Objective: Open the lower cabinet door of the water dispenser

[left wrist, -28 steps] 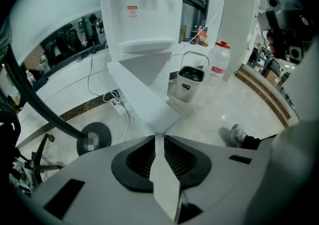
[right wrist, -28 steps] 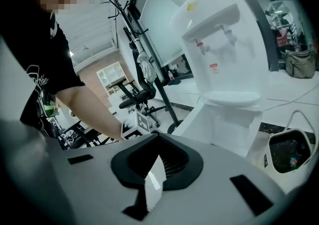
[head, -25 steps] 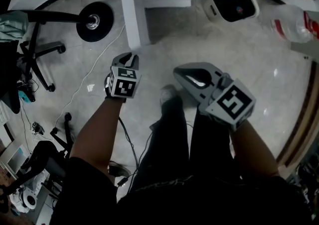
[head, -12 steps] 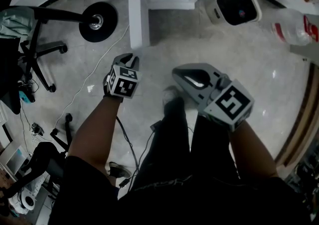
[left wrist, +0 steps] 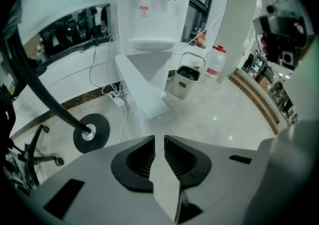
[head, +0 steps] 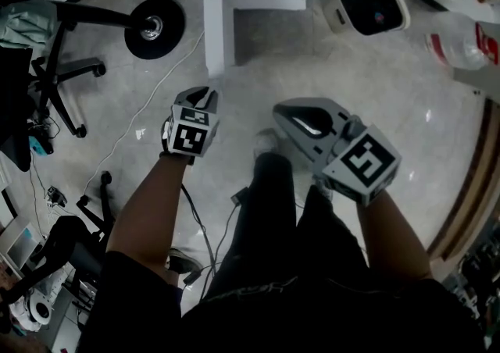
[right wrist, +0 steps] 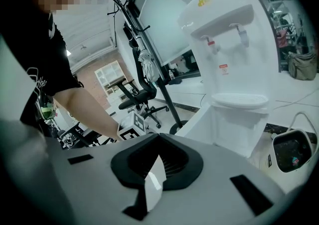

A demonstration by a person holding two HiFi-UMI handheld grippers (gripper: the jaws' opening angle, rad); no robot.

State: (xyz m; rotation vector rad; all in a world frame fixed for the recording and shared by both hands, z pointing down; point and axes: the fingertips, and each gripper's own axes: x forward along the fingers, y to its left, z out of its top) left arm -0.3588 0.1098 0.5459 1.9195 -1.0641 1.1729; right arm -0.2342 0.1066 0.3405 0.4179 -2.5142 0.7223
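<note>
The white water dispenser (left wrist: 152,10) stands ahead, also in the right gripper view (right wrist: 234,55). Its lower cabinet door (left wrist: 142,89) is swung out wide, seen edge-on in the head view (head: 214,23). My left gripper (head: 205,94) hangs over the floor just short of the door's free edge, touching nothing. Its jaws stand a narrow slit apart with nothing in them (left wrist: 155,142). My right gripper (head: 278,111) hovers further right, above my shoe, with its jaws together and empty (right wrist: 159,137).
A black round chair base (head: 154,27) lies left of the door. A white bin with a dark top (head: 367,4) and a large water bottle (head: 461,39) stand to the right of the dispenser. Cables (head: 133,121) trail over the floor. An office chair (head: 55,78) is at the far left.
The left gripper has shifted a little over the floor near the door. The right gripper has kept still. Neither pair of jaws looks different.
</note>
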